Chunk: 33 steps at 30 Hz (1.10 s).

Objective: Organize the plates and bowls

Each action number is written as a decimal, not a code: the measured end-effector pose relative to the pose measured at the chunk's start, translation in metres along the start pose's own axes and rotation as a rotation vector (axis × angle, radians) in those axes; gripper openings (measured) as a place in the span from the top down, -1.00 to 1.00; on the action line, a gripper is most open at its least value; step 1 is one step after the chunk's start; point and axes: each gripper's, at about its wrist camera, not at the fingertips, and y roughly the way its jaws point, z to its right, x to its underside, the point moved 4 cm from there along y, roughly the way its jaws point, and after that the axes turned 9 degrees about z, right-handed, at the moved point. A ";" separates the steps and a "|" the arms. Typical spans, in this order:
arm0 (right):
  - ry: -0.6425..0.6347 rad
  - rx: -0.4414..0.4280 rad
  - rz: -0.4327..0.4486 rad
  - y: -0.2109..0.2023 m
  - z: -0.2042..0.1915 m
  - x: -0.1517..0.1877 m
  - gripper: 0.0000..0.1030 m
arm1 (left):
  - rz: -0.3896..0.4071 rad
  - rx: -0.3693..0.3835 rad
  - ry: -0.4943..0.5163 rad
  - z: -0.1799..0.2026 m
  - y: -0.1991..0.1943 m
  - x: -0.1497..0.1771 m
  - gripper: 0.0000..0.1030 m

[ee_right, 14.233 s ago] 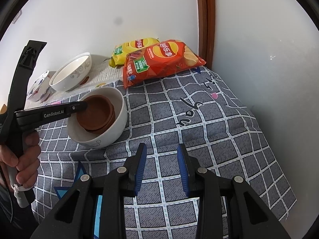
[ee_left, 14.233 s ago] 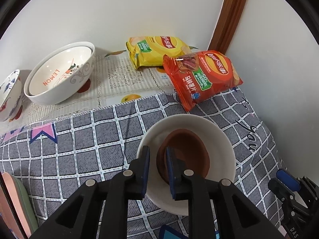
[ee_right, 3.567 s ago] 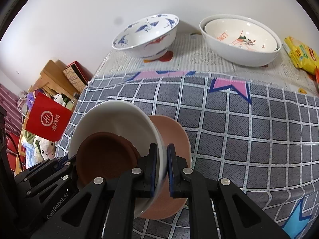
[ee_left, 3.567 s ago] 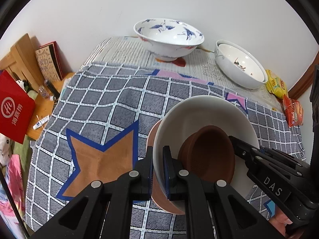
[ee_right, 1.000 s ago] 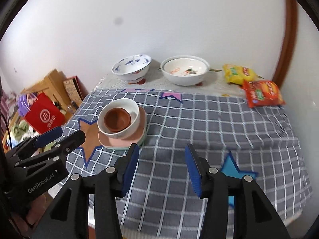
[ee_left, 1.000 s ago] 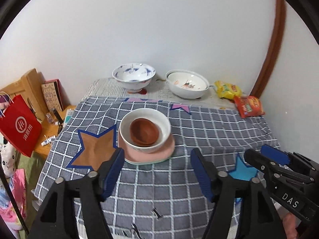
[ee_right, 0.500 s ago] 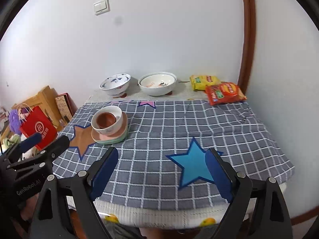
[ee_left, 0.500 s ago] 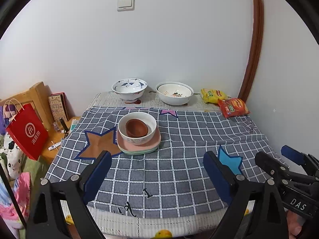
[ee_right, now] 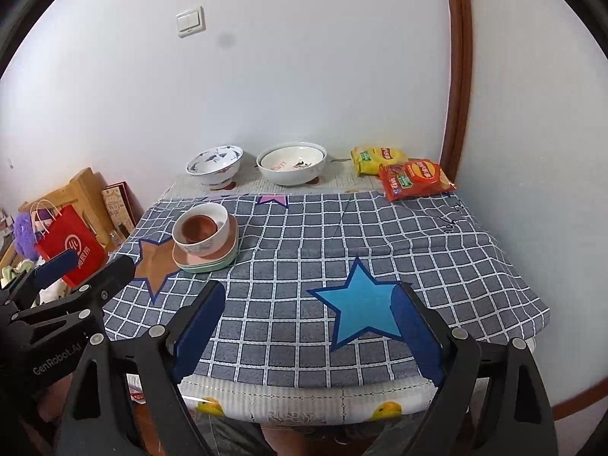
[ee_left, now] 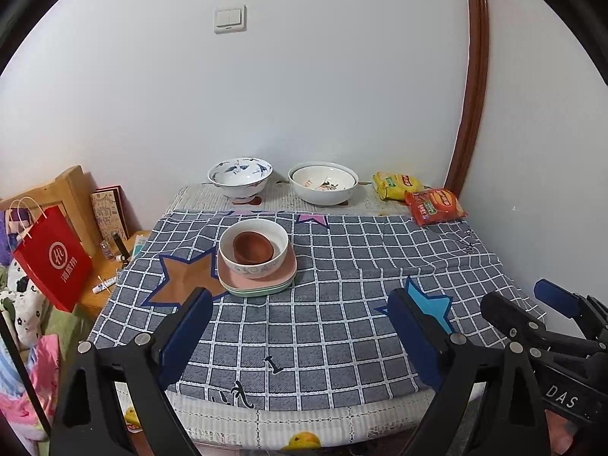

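A white bowl (ee_left: pixel 282 244) with a small brown bowl (ee_left: pixel 252 247) nested inside sits on a pink plate (ee_left: pixel 287 268), which lies on a green plate (ee_left: pixel 262 292), left of centre on the checked tablecloth. The same stack shows in the right wrist view: white bowl (ee_right: pixel 214 236), brown bowl (ee_right: pixel 199 228), pink plate (ee_right: pixel 229 247). My left gripper (ee_left: pixel 300 326) hangs open and empty over the table's near edge, well short of the stack. My right gripper (ee_right: pixel 307 311) is also open and empty, over the blue star.
At the back stand a blue-patterned bowl (ee_left: pixel 240 178) and a wide white bowl (ee_left: pixel 323 186), with a yellow chip bag (ee_left: pixel 397 186) and a red chip bag (ee_left: pixel 435 205) beside them. A red paper bag (ee_left: pixel 53 262) and wooden furniture lie left of the table.
Both grippers have pulled back and up from the stack, and their jaws have spread wide. The stack stays put on the cloth; the whole table now shows.
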 end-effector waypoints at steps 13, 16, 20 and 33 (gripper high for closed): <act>-0.001 0.021 0.001 -0.002 0.001 -0.002 -0.71 | -0.007 0.012 0.001 0.004 0.002 0.002 -0.81; 0.004 0.021 0.001 -0.002 0.002 -0.002 -0.71 | -0.007 0.014 0.001 0.004 0.002 0.003 -0.81; 0.008 0.021 0.001 -0.003 0.003 -0.001 -0.71 | -0.010 0.012 0.000 0.004 0.002 0.003 -0.81; 0.004 0.027 -0.001 -0.004 0.005 0.000 -0.71 | -0.009 0.013 -0.003 0.004 0.001 0.004 -0.81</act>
